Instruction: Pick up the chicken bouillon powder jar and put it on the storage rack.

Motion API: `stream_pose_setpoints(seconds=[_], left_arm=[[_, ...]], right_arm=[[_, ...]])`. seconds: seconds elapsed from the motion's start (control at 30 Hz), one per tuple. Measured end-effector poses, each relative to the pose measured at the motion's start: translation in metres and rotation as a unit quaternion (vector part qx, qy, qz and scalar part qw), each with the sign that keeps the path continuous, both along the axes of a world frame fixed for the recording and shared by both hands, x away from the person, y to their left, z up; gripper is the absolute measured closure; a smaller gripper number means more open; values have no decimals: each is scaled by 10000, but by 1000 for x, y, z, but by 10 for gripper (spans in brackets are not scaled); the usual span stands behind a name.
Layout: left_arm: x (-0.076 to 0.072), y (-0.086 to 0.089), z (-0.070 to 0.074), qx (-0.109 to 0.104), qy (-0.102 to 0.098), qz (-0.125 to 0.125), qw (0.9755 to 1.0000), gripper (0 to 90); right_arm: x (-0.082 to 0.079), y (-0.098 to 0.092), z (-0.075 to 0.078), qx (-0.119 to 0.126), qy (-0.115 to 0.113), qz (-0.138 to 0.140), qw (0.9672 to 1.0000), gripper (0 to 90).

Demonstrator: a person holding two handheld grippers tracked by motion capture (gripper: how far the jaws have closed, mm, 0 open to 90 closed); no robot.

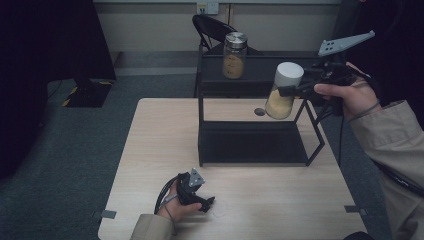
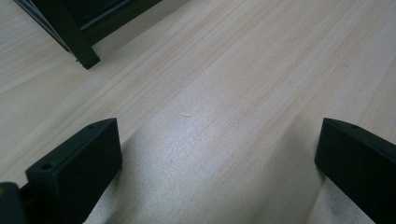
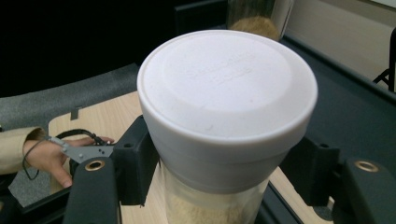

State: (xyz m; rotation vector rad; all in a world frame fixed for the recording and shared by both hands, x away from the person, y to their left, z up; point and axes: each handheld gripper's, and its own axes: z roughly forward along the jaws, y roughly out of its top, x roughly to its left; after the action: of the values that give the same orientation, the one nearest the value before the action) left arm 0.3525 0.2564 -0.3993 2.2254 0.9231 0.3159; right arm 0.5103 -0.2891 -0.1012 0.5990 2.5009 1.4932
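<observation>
**Now: a white-lidded jar held at the rack's top shelf**

Here the right gripper has its 2 jaws clamped on a jar with a white lid, pinching it just below the lid, so the glass body with its tan, grainy fill hangs tilted beneath the jaws. Gripping high keeps the base free to set down, and the jar hovers at the front edge of the black rack, whose top shelf already carries 1 metal-capped jar beyond the jaws; a spot beside it seems the aim.

The left gripper rests low on the table, its jaws spread wide with only bare pale wood between them, probably parked out of the way.

Around the table lie grey carpet, a black chair and a dim wall.
</observation>
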Motion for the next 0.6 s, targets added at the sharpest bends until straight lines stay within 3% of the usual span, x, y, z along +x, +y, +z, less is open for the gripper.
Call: stream_pose_setpoints(seconds=[0.27,0.6], left_arm=[[0,0,0,0,-2,2,10000,1],[0,0,0,-7,0,6,10000,1]], right_arm=[[5,7,20,21,-85,-95,9999,341],[14,20,43,-162,-151,-162,9996,341]])
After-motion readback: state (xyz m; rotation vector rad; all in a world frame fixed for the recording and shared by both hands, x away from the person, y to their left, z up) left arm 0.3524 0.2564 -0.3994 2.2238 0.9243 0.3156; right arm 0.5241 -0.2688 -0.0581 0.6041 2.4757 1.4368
